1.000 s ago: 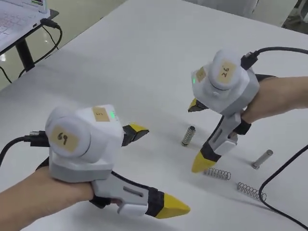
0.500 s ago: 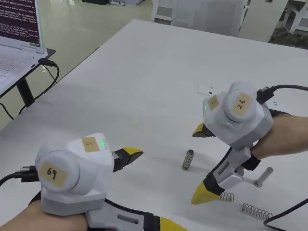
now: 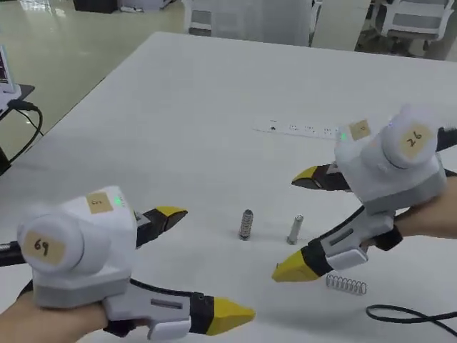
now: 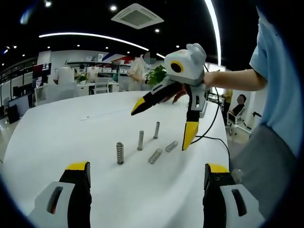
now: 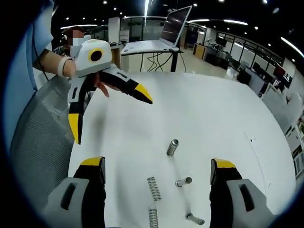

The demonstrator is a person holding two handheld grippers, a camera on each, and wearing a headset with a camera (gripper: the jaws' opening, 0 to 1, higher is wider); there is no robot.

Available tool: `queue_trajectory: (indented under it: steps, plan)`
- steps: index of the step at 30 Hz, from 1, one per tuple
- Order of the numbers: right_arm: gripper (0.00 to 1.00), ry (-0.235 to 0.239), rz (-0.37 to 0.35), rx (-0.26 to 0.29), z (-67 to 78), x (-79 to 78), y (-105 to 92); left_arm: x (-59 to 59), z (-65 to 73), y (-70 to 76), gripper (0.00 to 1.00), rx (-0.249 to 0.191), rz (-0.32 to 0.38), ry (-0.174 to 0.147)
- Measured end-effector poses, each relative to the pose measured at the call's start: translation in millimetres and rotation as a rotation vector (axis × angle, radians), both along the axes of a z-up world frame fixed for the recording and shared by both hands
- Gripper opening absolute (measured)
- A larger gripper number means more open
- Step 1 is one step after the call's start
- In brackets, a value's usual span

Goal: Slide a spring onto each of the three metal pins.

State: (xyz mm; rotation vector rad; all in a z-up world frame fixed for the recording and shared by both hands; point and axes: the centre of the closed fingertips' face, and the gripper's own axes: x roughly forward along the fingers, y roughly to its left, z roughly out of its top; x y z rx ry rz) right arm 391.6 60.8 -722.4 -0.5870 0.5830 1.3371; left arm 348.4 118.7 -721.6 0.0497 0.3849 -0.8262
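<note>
L gripper [image 3: 198, 263] sits low at the front-left of the white table [image 3: 178, 107]; jaws wide apart, nothing btwn them. R gripper [image 3: 296, 222] is on the right, held above the tabletop; jaws also spread wide, empty.

Sprung pin [image 3: 246, 224], i.e. pin w/ a spring already on it, stands upright near mid-table btwn the two grippers; 1st bare pin [image 3: 295, 229] stands upright just beside it, on the R gripper's side, apart from that gripper's lower tip.

Left gripper view: three pins in a slanting row, sprung pin nearest, then 1st bare pin, then 2nd bare pin [image 4: 156, 130] farthest; all upright. Near spring [image 4: 155, 156] and far spring [image 4: 171, 146] lie flat on the table beside the row; far spring is close under the R gripper's lower yellow tip, not touching as far as can be told. Neither loose spring is on a pin.

Black cable [image 3: 407, 314] loops on the table at front-right; white power strip [image 3: 300, 130] lies farther back; laptop [image 5: 161, 33] on a stand beyond the table edge in the right gripper view.
</note>
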Motion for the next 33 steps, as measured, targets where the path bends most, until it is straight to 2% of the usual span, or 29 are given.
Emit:
queue_trajectory:
  steps: [2, 7, 12, 18, 27, 33]
  plan:
    - [0.91, -0.026, -0.016, 0.026, 3.1, -2.1, -4.4, -0.3, 0.8, -1.8, 0.98, -0.002, -0.003, -0.002]
    - [0.92, -0.028, -0.079, 0.081, 5.6, -9.7, -14.1, -1.2, 2.2, -3.3, 0.97, -0.001, -0.009, -0.005]
    - [0.92, -0.03, -0.118, 0.091, 6.1, -15.0, -28.0, -1.2, 1.9, -4.8, 0.97, 0.002, -0.015, -0.005]
    - [0.9, -0.021, -0.21, 0.134, 9.7, -16.8, -52.2, 1.2, 3.3, -10.1, 0.97, -0.003, -0.034, -0.013]
    - [0.89, -0.015, -0.336, 0.136, 5.3, -24.1, -98.9, 2.1, 3.6, -23.3, 0.96, 0.009, -0.086, -0.022]
    - [0.88, -0.013, -0.382, 0.13, 3.8, -32.5, -120.5, 3.5, -1.5, -32.1, 0.96, 0.021, -0.125, -0.014]
